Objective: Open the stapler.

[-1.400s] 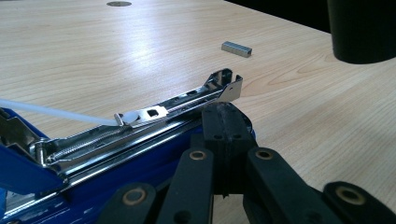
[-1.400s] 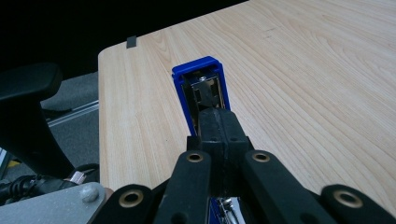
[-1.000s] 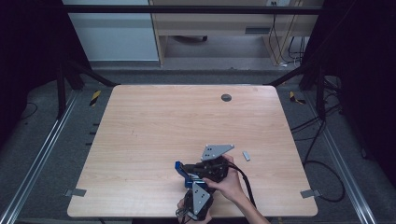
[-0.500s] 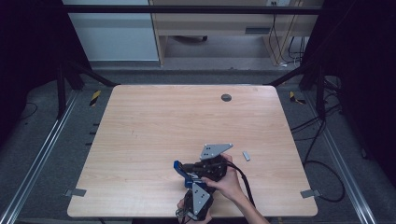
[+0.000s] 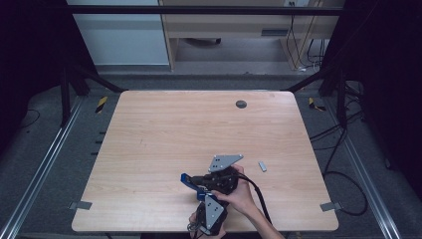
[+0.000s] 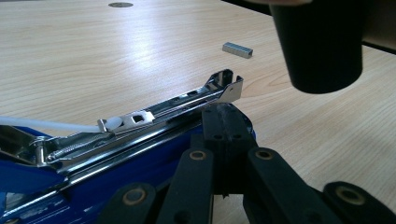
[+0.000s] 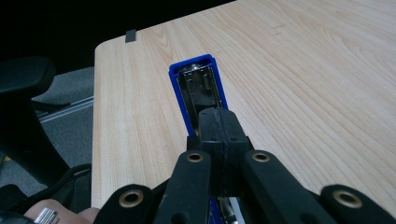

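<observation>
At the near edge of the light wooden tabletop (image 5: 149, 149), a person's 2 hands each hold a black two-jaw gripper. The left gripper (image 6: 225, 122) is nearest, its fingers closed together, resting against the blue body of an opened stapler (image 6: 140, 135) whose shiny metal staple channel lies exposed and slanting beside them. The right gripper (image 7: 218, 128), just beyond, also has its fingers pressed closed, lying over the blue stapler base and pointing along it. The stapler sits on the tabletop between the 2 grippers, near the front edge, slightly right of centre. A little farther right lies a small grey strip of staples (image 5: 262, 166). Far across the tabletop is a dark round cable hole (image 5: 241, 104).
</observation>
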`<state>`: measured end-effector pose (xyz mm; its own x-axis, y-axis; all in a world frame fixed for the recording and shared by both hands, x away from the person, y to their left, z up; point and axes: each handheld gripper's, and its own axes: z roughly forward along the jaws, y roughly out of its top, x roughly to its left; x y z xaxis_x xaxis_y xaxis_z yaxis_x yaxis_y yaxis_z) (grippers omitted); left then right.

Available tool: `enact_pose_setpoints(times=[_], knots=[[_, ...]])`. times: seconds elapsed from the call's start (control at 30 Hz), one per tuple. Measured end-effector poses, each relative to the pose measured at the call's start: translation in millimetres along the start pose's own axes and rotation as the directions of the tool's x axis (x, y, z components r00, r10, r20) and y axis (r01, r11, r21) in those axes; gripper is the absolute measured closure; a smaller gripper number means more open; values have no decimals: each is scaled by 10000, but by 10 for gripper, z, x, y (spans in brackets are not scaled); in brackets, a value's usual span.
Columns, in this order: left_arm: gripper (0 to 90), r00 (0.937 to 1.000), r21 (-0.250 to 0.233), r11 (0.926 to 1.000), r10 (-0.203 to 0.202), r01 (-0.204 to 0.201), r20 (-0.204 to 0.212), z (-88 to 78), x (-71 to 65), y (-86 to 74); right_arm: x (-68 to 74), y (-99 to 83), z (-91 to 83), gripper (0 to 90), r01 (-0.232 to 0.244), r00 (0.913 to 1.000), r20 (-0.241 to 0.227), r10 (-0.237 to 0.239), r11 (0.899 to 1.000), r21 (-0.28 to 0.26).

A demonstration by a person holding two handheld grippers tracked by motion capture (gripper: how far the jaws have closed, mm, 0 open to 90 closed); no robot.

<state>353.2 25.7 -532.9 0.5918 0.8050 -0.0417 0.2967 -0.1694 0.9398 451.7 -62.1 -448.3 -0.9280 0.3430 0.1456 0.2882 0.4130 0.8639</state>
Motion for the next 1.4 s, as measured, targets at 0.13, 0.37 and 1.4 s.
enact_pose_setpoints(times=[0.13,0.37,1.4], knots=[[900,10000,-5,10000,25,-25,-12,0,0,0,-3,12,13,900,-24,10000,-44,24,9999,102],[900,10000,-20,10000,38,-38,-23,0,-3,-1,-4,39,33,900,-7,10000,-86,10,9995,306],[900,10000,-78,10000,-55,55,-51,-5,2,-12,-17,38,230,900,-167,9999,1,168,9930,1171]])
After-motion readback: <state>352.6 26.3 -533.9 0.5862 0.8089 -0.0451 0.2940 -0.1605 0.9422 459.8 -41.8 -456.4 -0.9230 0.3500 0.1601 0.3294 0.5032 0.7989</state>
